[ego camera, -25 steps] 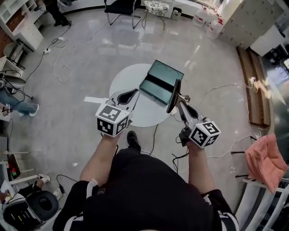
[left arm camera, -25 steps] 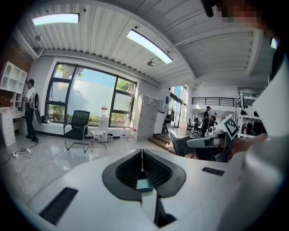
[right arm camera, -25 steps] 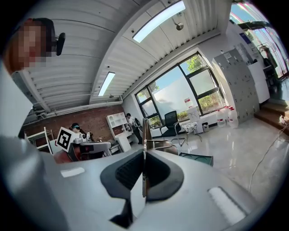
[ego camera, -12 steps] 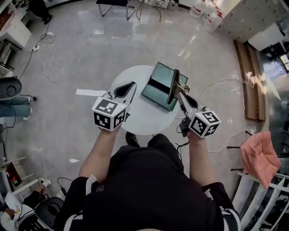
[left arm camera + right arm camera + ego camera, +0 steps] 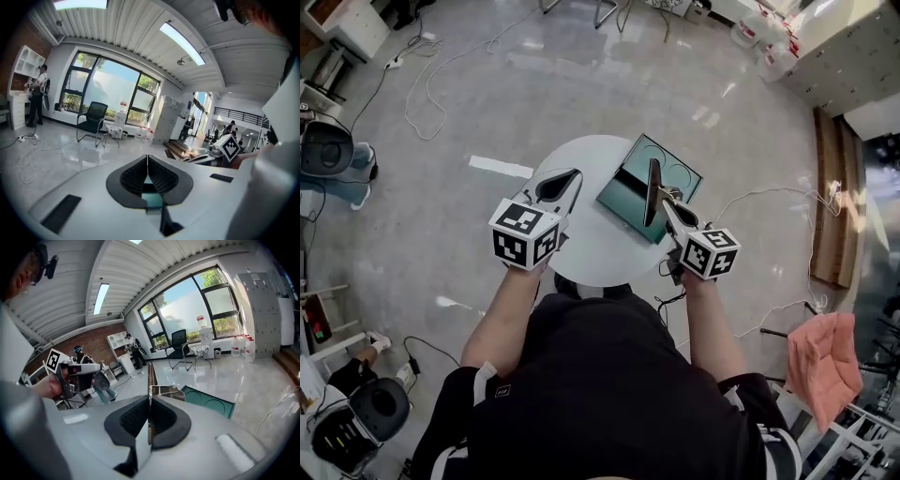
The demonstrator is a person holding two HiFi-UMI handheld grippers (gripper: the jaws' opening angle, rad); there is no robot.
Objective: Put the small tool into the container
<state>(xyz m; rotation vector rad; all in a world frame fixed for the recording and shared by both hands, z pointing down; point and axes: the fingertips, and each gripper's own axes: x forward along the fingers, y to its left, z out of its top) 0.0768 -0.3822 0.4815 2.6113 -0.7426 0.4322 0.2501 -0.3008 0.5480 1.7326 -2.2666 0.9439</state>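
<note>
Both grippers are held over the round white table [image 5: 581, 251]. The left gripper [image 5: 572, 176] hangs above the table's left part, beside the teal container [image 5: 673, 169] and not touching it. In the left gripper view the left gripper's [image 5: 147, 161] jaws are pressed together at the tips with nothing between them. The right gripper [image 5: 662, 202] pinches the small tool [image 5: 652, 187], a thin, flat, dark piece seen edge-on. In the right gripper view its [image 5: 149, 401] jaws are clamped on the tool's [image 5: 151, 376] near end, and the blade stands on edge and points forward. From the head view the tool lies over the open container [image 5: 211, 404]; contact with it cannot be judged.
</note>
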